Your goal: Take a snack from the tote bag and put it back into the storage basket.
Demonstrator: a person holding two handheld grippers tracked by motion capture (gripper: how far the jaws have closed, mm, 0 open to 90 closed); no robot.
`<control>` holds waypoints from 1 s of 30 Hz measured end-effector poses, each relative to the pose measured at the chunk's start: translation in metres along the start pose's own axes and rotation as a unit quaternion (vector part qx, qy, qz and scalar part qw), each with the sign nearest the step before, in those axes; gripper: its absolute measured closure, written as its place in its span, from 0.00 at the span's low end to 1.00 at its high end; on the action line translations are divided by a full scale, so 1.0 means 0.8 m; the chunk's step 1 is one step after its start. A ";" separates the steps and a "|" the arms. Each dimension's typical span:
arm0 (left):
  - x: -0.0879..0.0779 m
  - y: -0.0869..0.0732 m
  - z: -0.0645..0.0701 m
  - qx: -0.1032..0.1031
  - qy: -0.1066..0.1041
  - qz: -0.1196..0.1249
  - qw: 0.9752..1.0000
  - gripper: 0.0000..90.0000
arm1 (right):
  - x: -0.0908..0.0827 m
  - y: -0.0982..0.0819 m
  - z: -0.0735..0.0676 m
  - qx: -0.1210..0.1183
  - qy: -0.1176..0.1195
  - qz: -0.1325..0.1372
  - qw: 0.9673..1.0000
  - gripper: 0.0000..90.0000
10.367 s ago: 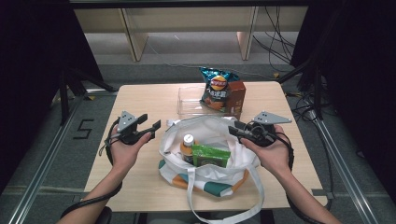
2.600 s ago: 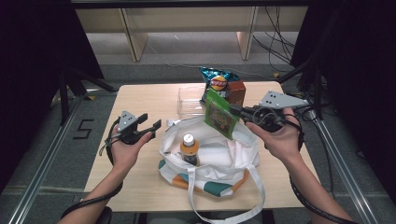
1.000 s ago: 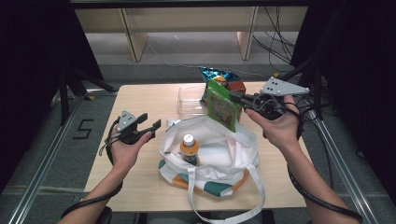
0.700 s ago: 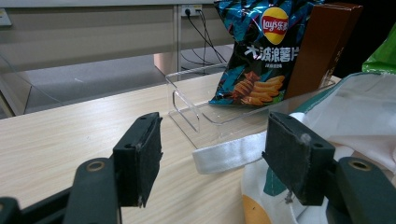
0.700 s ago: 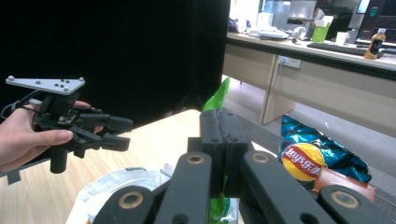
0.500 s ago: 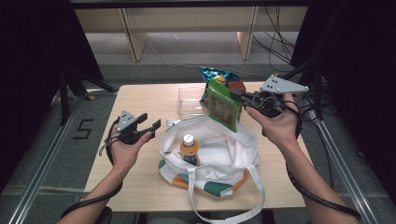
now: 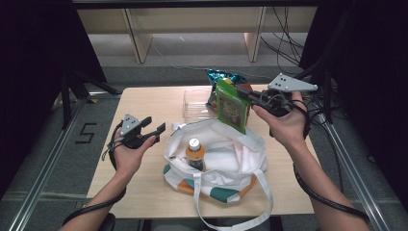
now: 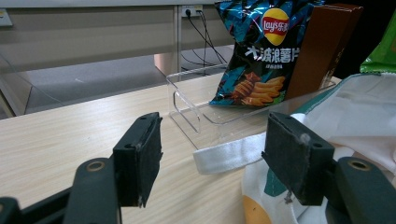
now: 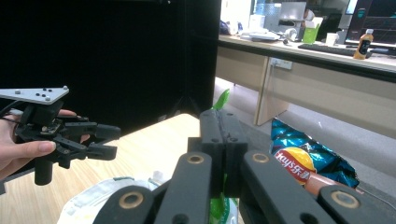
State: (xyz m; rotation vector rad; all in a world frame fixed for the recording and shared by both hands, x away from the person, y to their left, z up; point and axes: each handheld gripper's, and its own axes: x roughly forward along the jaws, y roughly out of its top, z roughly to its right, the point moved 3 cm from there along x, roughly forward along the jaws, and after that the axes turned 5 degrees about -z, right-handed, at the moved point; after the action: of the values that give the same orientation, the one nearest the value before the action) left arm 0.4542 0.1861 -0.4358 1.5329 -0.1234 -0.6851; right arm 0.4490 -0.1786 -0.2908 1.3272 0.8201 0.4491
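1. The right gripper (image 7: 243, 91) has its fingers clamped on the top edge of a green snack packet (image 7: 232, 106), which hangs in the air over the far right part of the surface (image 7: 144, 103).
2. A couple of seconds ago the packet hung just above the far rim of the white tote bag (image 7: 226, 154); since then it has travelled away from the bag toward the clear tray (image 7: 195, 103), and in the last half second it has hardly shifted.
3. It now hangs in front of the blue chip bag (image 7: 223, 77) and the brown box (image 8: 317, 46) that stand in the tray.
4. Judging from this, the unpacking is partway done: the packet is out of the bag and close to being set down beside those two.
5. A bottle with an orange label (image 7: 195, 154) stands upright inside the bag, probably next to come out.
6. The left gripper (image 7: 155, 129) hovers at the bag's left rim with its fingers (image 8: 140, 158) spread apart and nothing between them, unmoved over the last seconds.
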 end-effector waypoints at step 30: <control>0.000 0.001 0.000 0.000 -0.001 0.002 1.000 0.40 | 0.024 0.012 0.011 0.015 -0.010 0.001 1.000 1.00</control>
State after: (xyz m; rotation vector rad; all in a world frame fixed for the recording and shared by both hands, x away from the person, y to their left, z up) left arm 0.4548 0.1862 -0.4353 1.5315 -0.1277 -0.6833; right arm 0.4697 -0.1687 -0.2868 1.3576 0.8118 0.4269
